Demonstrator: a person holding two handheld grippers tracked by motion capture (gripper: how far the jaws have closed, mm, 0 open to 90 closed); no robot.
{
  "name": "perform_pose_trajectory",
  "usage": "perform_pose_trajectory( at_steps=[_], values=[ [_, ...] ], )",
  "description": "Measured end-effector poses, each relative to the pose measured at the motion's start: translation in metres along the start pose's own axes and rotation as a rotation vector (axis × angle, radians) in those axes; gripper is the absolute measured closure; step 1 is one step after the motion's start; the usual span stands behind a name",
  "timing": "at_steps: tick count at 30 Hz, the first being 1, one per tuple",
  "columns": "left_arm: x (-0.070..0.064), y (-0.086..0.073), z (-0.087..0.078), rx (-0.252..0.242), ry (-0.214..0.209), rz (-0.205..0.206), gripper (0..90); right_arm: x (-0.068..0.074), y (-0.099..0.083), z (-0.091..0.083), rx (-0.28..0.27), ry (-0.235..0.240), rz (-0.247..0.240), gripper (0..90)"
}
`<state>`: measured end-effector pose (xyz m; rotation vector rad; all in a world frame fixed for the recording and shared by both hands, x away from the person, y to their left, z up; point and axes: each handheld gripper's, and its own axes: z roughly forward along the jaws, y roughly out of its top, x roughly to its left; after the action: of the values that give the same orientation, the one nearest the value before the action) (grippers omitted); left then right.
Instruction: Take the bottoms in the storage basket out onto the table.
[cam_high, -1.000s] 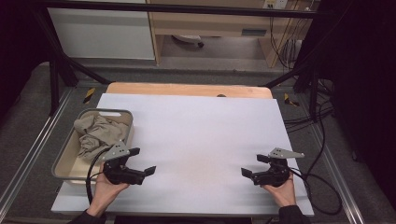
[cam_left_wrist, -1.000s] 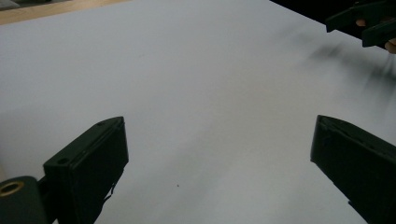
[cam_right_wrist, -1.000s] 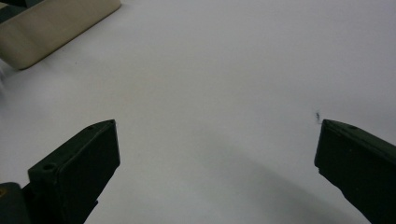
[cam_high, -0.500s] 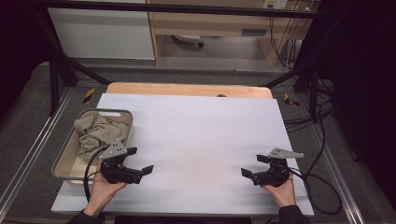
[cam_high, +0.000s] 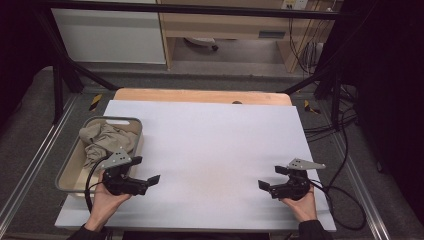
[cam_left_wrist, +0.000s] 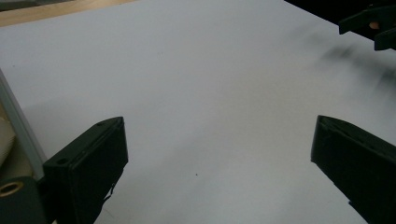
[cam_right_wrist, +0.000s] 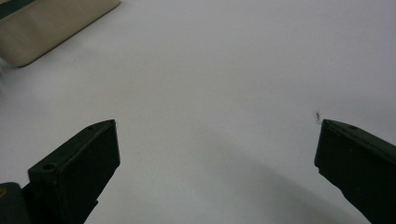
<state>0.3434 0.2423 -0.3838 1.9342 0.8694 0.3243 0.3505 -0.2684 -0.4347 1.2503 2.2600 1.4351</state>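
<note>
On the white table (cam_high: 210, 150): both grippers idle, empty.
Left gripper (cam_high: 148, 181) beside the bin (cam_high: 67, 170) of cloth (cam_high: 102, 137), jaws spread; right gripper (cam_high: 267, 186) well apart, jaws spread.

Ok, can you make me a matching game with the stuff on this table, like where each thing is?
Things:
1. crumpled cloth
2. left gripper
3. right gripper
4. grey bin

Places:
A. over the white sheet's near right part, jaws open
B. at the table's left edge, holding the cloth
C. just right of the bin, jaws open over the white sheet
D. heaped inside the bin

Pairs: 1-D, 2-C, 3-A, 4-B
</note>
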Motion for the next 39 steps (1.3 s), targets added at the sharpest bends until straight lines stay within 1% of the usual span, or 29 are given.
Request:
perform_pose_trajectory(
  at_steps=[24,39],
  values=[
    [0.013,0.002,-0.019,-0.007,0.050,-0.022,3.6,0.000,0.000,0.000,0.000,-0.003,0.002,0.6],
    [0.020,0.003,-0.027,-0.005,0.079,-0.037,3.6,0.000,0.000,0.000,0.000,-0.007,0.002,0.6]
  ],
)
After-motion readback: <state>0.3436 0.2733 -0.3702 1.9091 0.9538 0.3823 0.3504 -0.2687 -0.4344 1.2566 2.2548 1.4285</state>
